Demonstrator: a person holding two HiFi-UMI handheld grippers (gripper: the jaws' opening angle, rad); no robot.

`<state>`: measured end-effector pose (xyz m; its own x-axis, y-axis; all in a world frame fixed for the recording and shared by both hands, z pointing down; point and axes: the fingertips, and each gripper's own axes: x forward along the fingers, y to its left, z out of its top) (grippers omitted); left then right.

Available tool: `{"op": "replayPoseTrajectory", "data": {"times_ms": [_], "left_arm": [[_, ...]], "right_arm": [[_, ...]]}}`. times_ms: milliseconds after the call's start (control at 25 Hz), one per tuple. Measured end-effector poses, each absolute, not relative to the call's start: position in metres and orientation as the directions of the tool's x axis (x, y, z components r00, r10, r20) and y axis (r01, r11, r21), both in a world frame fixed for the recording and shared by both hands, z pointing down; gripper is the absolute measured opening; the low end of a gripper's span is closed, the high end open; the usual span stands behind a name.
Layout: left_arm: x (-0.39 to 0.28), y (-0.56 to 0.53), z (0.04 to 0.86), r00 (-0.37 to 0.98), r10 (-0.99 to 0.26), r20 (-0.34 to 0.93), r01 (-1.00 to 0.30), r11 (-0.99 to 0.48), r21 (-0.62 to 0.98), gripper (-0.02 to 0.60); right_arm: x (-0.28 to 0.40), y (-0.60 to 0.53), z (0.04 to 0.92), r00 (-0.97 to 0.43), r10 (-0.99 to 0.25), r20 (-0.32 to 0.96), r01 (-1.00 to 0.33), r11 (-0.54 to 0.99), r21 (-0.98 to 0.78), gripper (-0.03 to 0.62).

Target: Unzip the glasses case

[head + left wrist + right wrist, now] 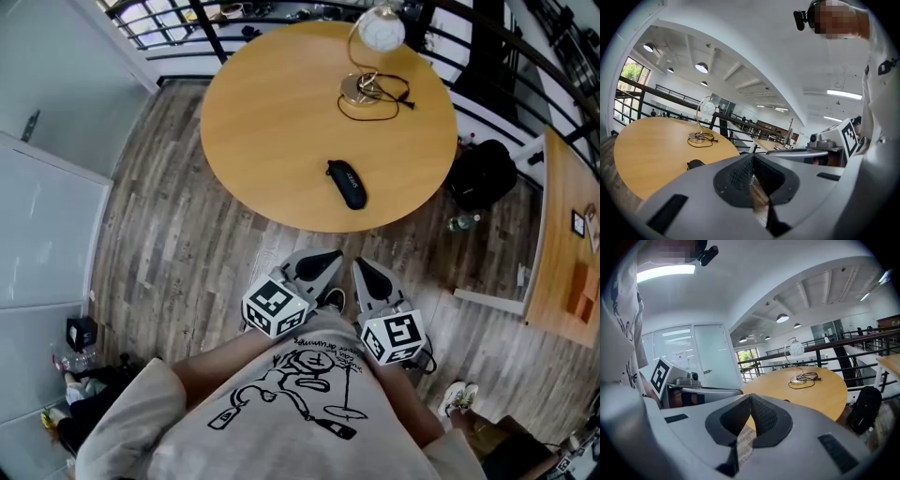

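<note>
Glasses case [346, 184]: black, looks shut, though the zipper is too small for us to make out. It lies flat and slanted on the round wooden table [272, 112], near the edge closest to the person. Nothing touches it.

Farther back on the table is a round-headed desk lamp [380, 33] with its cable [380, 101] looped at the base, well apart from the case.

Left gripper [328, 258] and right gripper [364, 270] sit close to the person's chest, over the floor [187, 244] and off the table, with tips aimed toward it. In each gripper view the jaws meet tip to tip with nothing between them.

We judge the task not started; the step in hand is the reach.
- Open both grippers on the way in.
- Use one to pin the case body across its short side so it can't skate on the smooth top.
- Check which end the zipper pull sits at, then pinch it with the other.
- Draw it low along the seam and follow the curve round the end. We think pulling upward would likely lift or spin the case.

A black backpack [480, 173] on the floor to the right is out of the way.
</note>
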<state>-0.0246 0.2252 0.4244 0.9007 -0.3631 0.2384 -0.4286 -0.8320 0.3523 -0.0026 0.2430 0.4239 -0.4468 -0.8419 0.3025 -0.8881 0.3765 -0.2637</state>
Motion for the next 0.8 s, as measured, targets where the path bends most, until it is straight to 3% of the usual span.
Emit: {"op": "replayPoseTrajectory", "data": {"times_ms": [800], "left_arm": [[0.014, 0.28, 0.432, 0.877, -0.394, 0.274, -0.47, -0.819, 0.327, 0.008]], "right_arm": [[0.036, 0.297, 0.434, -0.484, -0.823, 0.295, -0.864, 0.399, -0.307, 0.026]]}}
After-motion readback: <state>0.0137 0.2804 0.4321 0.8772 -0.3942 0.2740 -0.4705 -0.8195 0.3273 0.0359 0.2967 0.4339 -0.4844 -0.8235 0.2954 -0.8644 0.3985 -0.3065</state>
